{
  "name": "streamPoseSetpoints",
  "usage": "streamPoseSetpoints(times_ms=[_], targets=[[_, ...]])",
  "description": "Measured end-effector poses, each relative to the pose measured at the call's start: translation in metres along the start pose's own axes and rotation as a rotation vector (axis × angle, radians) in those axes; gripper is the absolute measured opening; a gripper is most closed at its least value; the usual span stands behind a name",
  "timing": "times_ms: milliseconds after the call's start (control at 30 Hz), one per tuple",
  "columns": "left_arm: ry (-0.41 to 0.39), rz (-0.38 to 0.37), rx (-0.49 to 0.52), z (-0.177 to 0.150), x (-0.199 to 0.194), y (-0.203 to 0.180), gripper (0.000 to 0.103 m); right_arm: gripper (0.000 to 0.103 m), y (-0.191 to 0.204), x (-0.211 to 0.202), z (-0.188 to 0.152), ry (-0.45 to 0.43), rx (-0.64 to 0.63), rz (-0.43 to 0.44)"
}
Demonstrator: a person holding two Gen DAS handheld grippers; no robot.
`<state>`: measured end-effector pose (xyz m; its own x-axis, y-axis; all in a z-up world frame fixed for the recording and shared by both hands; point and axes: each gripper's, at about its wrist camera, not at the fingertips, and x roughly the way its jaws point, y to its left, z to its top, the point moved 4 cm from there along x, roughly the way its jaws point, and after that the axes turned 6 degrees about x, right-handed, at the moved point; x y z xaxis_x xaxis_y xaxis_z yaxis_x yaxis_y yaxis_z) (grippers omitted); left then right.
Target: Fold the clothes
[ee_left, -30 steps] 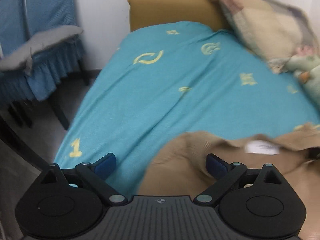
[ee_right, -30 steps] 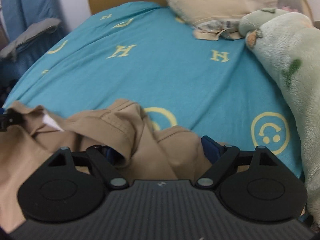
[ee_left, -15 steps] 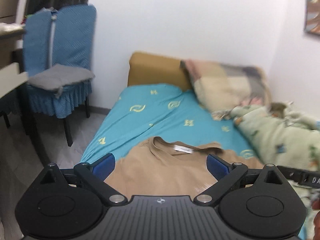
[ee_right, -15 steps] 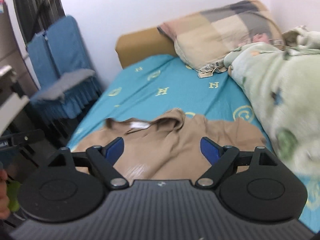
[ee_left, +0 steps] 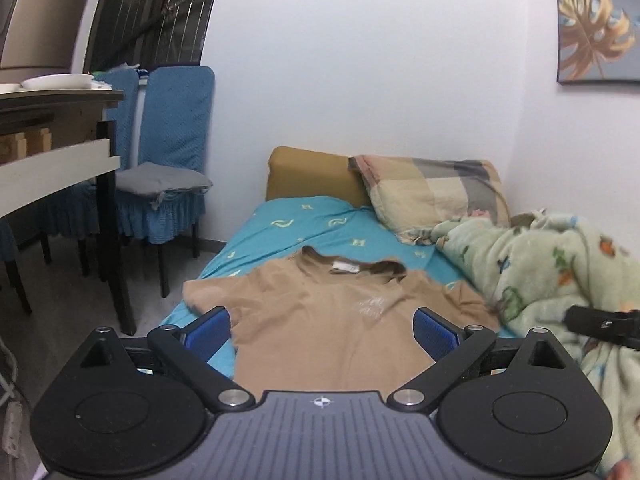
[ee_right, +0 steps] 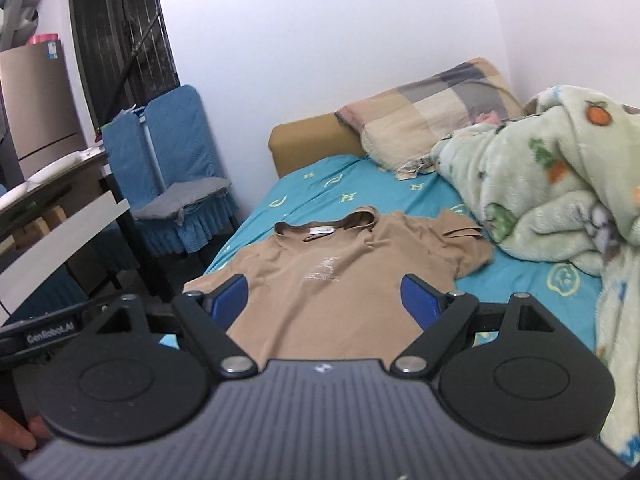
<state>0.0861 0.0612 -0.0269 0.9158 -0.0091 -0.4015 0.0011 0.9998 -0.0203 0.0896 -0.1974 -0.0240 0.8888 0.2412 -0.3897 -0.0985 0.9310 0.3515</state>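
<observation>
Far left: table edge (ee_left: 60, 98) with a white dish (ee_left: 56, 80) on top. Just right of it, blue-covered chair (ee_left: 172, 152) with a grey cushion (ee_left: 160, 178) on the seat, standing on the floor beside the bed. Dark grilled window (ee_left: 160, 12) above and behind the chair. In the right wrist view, brown cabinet or fridge (ee_right: 38, 100) far left; cannot tell which.

Centre: bed in turquoise sheet (ee_left: 304, 224) with pale yellow motifs; mustard headboard (ee_left: 308, 172) at the far end against the white wall. Tan T-shirt (ee_left: 328, 320) spread face up on the near half of the sheet, collar and white neck label toward the headboard, faint pale print on the chest. Left sleeve at the left edge of the mattress; right sleeve creased, ending just beside the fleece blanket.

Left gripper (ee_left: 320, 330) above the near hem, blue pads (ee_left: 208, 330) spread wide, nothing between them, no contact with cloth. Right gripper (ee_right: 326, 300) likewise wide, clear of the shirt (ee_right: 340, 280), empty. Tip of the right gripper's black frame visible at the right margin of the left wrist view.

Right: checked pillow (ee_left: 432, 192) leaning on the headboard. Pale green fleece blanket (ee_left: 552, 272) with small animal prints heaped along the right side of the bed. Framed leaf picture (ee_left: 596, 28) high on the right wall.

Fingertips (ee_right: 18, 438) at the near left corner of the right wrist view.
</observation>
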Motion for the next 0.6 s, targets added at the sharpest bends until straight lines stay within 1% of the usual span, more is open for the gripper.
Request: streamPoseSetpoints(times_ms=[100, 167, 233, 300, 367, 433, 467, 533, 600], targets=[[0.018, 0.007, 0.019, -0.016, 0.006, -0.006, 0.099, 0.085, -0.018, -0.004, -0.025, -0.031, 0.007, 0.003], [0.028, 0.007, 0.021, -0.019, 0.014, -0.009, 0.099, 0.085, -0.024, 0.000, -0.033, -0.002, 0.009, -0.016], [0.028, -0.009, -0.027, -0.020, 0.025, -0.006, 0.099, 0.085, -0.028, 0.002, -0.034, 0.009, 0.004, -0.029], [0.059, -0.017, -0.086, -0.020, 0.046, 0.000, 0.099, 0.085, -0.031, 0.003, -0.033, 0.004, 0.012, -0.036], [0.097, -0.002, -0.134, -0.018, 0.069, 0.011, 0.099, 0.085, -0.033, 0.004, -0.034, 0.002, 0.033, -0.022], [0.127, 0.025, -0.187, -0.013, 0.092, 0.029, 0.099, 0.070, -0.035, 0.007, -0.039, 0.016, 0.038, -0.006], [0.138, 0.038, -0.219, -0.012, 0.103, 0.041, 0.098, 0.057, -0.036, 0.010, -0.042, 0.028, 0.037, -0.002], [0.154, 0.068, -0.295, -0.010, 0.123, 0.068, 0.097, 0.056, -0.038, 0.017, -0.046, 0.060, 0.044, 0.003], [0.161, 0.099, -0.410, -0.017, 0.142, 0.098, 0.095, 0.058, -0.042, 0.025, -0.048, 0.080, 0.085, 0.018]])
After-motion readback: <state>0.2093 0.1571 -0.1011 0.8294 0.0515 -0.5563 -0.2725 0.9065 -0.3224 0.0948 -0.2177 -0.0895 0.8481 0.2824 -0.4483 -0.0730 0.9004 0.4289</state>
